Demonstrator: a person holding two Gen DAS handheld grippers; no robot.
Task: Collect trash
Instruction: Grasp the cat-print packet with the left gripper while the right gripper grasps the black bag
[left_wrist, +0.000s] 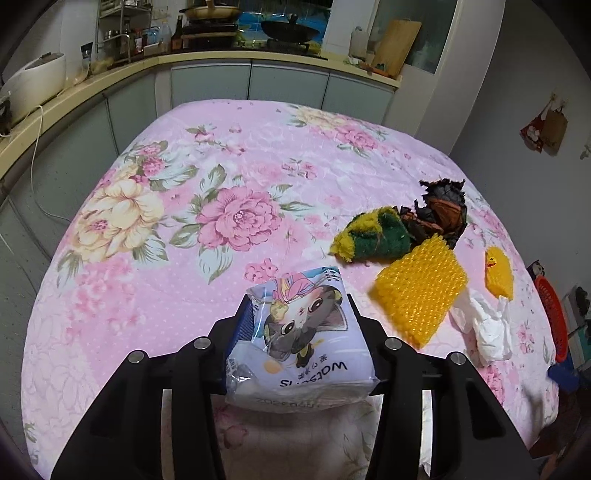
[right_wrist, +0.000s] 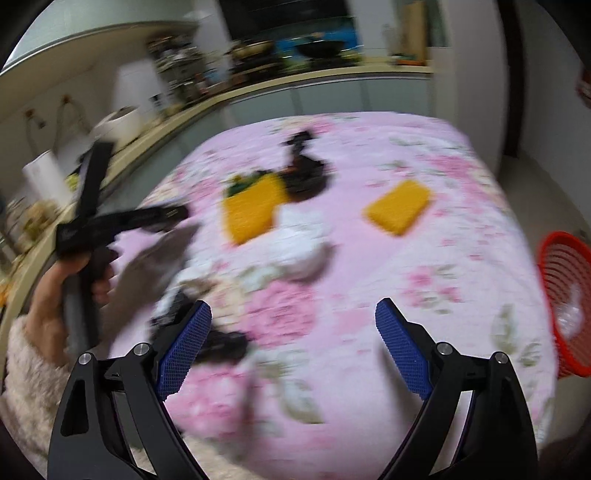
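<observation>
STEP: my left gripper (left_wrist: 295, 332) clamps the cartoon-cat printed plastic tissue pack (left_wrist: 301, 339), lower centre | right gripper (right_wrist: 293, 345) gapes empty | NEXT: carry pack to red mesh basket (right_wrist: 565, 302), right edge, I reckon.

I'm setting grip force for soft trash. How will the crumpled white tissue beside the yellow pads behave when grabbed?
The crumpled tissue looks thin and loosely wadded, so it will probably squash flat between the pads and weigh almost nothing. Its folds suggest it is floppy, likely dangling or partly unfolding when lifted. It seems unlikely to roll on the quilted cloth.
</observation>
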